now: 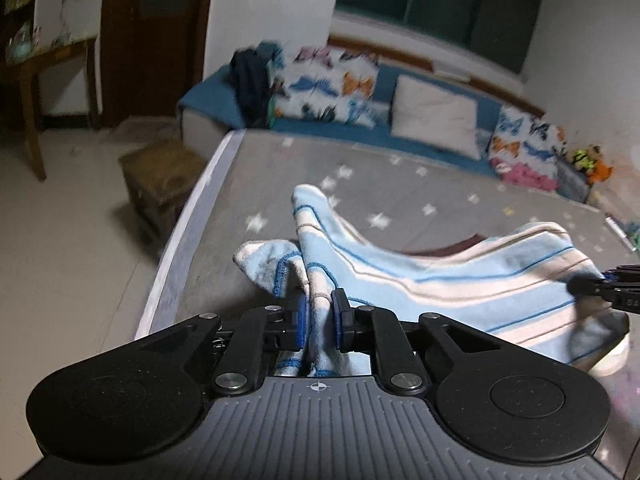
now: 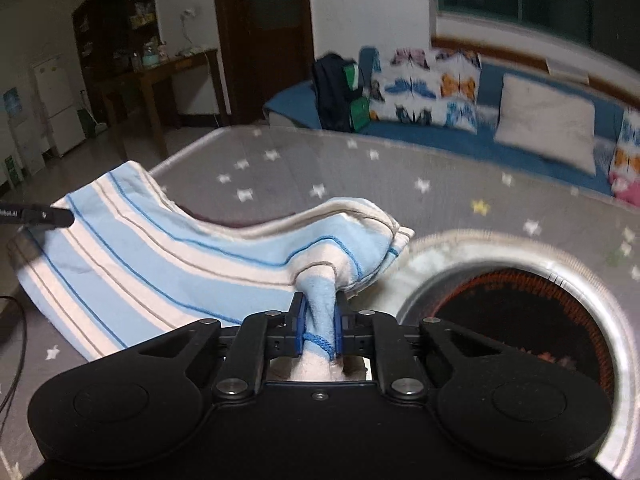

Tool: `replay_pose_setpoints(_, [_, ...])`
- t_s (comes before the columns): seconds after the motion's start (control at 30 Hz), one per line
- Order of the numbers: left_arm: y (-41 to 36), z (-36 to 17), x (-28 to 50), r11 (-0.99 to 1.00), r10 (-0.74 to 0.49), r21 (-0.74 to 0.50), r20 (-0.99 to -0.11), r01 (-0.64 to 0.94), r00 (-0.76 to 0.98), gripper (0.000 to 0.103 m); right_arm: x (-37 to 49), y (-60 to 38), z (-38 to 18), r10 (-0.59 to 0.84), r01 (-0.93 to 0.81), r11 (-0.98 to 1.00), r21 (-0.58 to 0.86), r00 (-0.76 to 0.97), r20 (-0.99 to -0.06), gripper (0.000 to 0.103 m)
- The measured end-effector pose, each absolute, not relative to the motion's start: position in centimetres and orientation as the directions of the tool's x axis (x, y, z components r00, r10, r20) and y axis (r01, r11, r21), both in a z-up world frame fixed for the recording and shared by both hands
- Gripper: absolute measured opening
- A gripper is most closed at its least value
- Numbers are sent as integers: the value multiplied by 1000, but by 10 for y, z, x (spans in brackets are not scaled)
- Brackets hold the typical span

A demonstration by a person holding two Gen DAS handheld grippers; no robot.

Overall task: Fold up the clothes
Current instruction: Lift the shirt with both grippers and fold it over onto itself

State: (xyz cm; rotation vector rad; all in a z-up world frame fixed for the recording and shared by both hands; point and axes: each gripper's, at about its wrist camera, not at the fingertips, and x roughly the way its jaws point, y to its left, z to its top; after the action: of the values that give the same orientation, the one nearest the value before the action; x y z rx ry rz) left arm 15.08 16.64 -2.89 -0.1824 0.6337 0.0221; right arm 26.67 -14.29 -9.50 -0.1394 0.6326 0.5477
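1. We hold a striped towel [image 1: 440, 280] stretched between our two grippers; it is pale blue and white with thin darker blue lines, and it sags in the middle between them.
2. In the left wrist view, our left gripper [image 1: 320, 312] is pinched narrow on one bunched corner of the towel, the cloth squeezed between the blue pads [image 1: 301, 316] and rising straight up past the fingertips.
3. A short flap of the towel hangs just left of those fingers, and the long body of it runs off to their right.
4. In the right wrist view, our right gripper [image 2: 319, 320] is likewise closed tight on the other bunched corner, with a blue stitched hem crossing between the pads [image 2: 299, 326].
5. From these fingers the towel spreads away to the left and ahead, its lower edge touching the grey star-printed tabletop [image 2: 440, 184].
6. Each gripper's tip shows at the far end of the cloth in the other's view.
7. Just right of the right fingers, a round metal-rimmed opening [image 2: 520, 312] sits in the table, dark inside.
8. Well ahead of both grippers stands a blue sofa [image 2: 440, 136] with butterfly-print cushions [image 2: 424, 88].
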Motion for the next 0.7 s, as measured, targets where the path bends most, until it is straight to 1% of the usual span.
replay_pose_setpoints(0.2, [157,20,147,988,-28,-146,-488,-50,872,13,261,-143,-56,432,-519,855,-16,728,-532,14])
replay_pose_setpoints(0.4, [151,43,165,989,-19,-139,-450,-49,893,13,258,-143,-20,419,-504,861,-67,778,-469,14])
replay_pose_setpoints(0.57, [147,30,185,990,-6,-125,-480,-62,877,13,276,-144,-34,400,-490,869,-68,778,-485,14])
replay_pose_setpoints(0.7, [146,-8,199,991,4,-109,-558,-78,830,13,285,-140,-68,394,-503,862,-59,739,-546,14])
